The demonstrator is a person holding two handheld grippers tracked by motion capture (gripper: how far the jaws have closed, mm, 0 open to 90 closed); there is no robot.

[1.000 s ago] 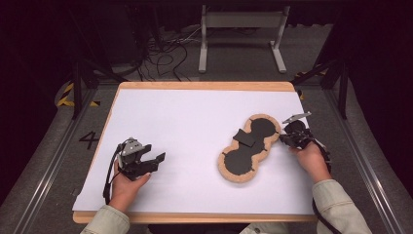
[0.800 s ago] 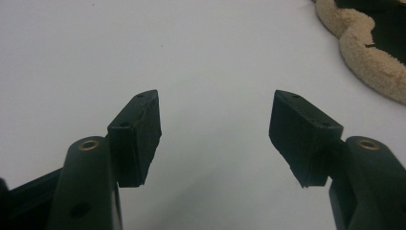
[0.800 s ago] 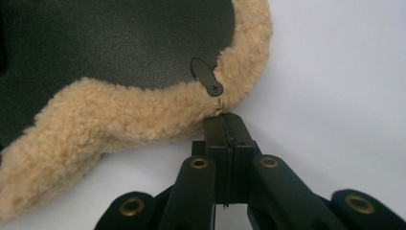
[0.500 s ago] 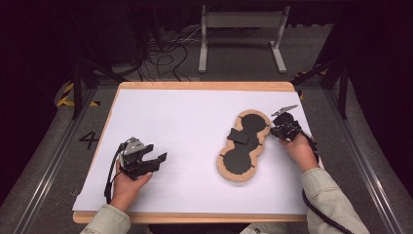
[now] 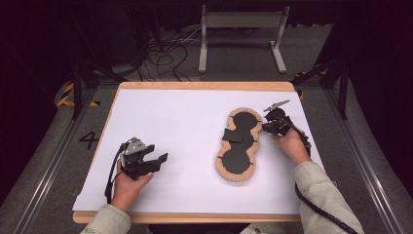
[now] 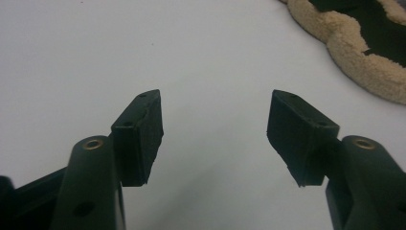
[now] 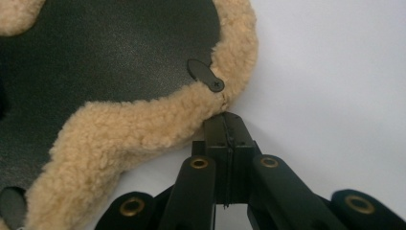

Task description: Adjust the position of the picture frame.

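Observation:
A peanut-shaped black pad (image 5: 238, 157) edged in tan fleece lies on the white sheet, right of centre, with a black flap (image 5: 233, 135) across its waist. My right gripper (image 5: 266, 127) is shut, its tips pressed against the fleece rim of the pad's far lobe on the right side. In the right gripper view the closed tips (image 7: 225, 120) meet the fleece (image 7: 119, 134) just below a small black screwed tab (image 7: 205, 75). My left gripper (image 5: 159, 162) rests at the near left, open, nothing between its jaws (image 6: 215, 129). The pad's fleece (image 6: 354, 52) shows at the left gripper view's upper right.
The white sheet (image 5: 175, 122) covers a wooden table whose near edge (image 5: 195, 218) runs by my forearms. Beyond the far edge stand a metal frame (image 5: 241, 29) and loose cables (image 5: 165, 53) on the floor. A floor marking "4" (image 5: 90, 140) lies to the left.
My right gripper has slid left along the table, and the pad's far lobe has shifted left with it, turning the pad more upright. The left hand has stayed put.

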